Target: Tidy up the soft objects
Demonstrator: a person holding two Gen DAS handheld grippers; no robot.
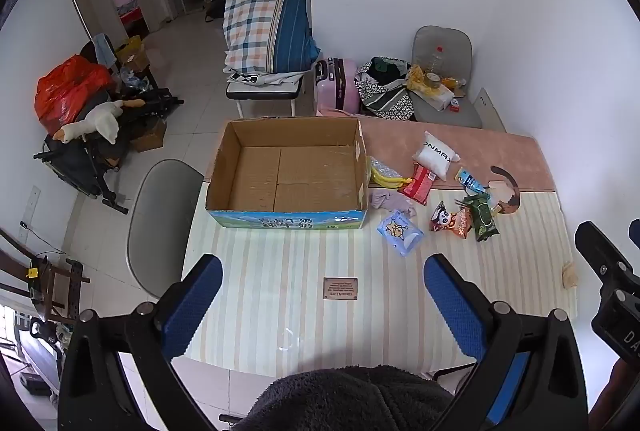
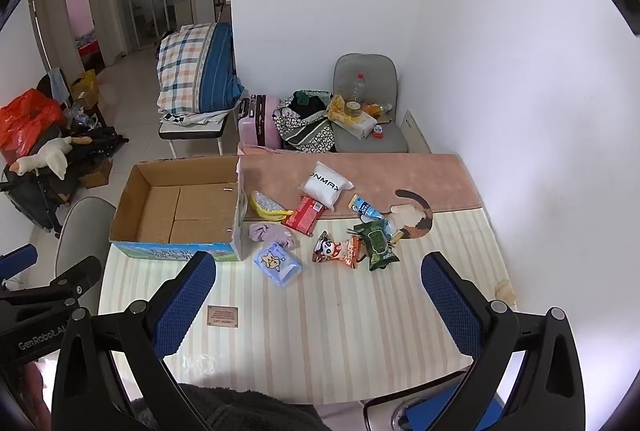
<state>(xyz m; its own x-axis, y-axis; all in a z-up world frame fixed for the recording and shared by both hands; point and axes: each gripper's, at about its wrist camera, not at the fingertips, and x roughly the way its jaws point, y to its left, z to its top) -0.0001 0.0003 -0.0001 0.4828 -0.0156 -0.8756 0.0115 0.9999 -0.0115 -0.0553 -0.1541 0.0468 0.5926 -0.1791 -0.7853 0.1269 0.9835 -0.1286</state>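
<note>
An open empty cardboard box (image 1: 288,167) (image 2: 180,207) stands on the table's far left. To its right lie soft packs: a white pillow pack (image 1: 436,153) (image 2: 325,185), a red packet (image 1: 419,183) (image 2: 306,213), a yellow banana toy (image 1: 390,181) (image 2: 268,211), a lilac cloth (image 1: 390,199) (image 2: 268,233), a light-blue pouch (image 1: 400,233) (image 2: 278,263), a panda snack bag (image 1: 450,221) (image 2: 338,250), a green wipes pack (image 1: 485,217) (image 2: 380,241) and a blue tube (image 1: 469,179) (image 2: 365,209). My left gripper (image 1: 323,271) and right gripper (image 2: 318,267) are open, empty, over the near table.
The table (image 1: 360,331) has a striped mat and a pink cloth at the back. A grey chair (image 1: 160,223) stands left of it. Another chair (image 1: 444,87) with clutter, a pink suitcase (image 1: 336,83) and bedding (image 1: 268,31) stand behind. A small brown label (image 1: 340,288) lies on the mat.
</note>
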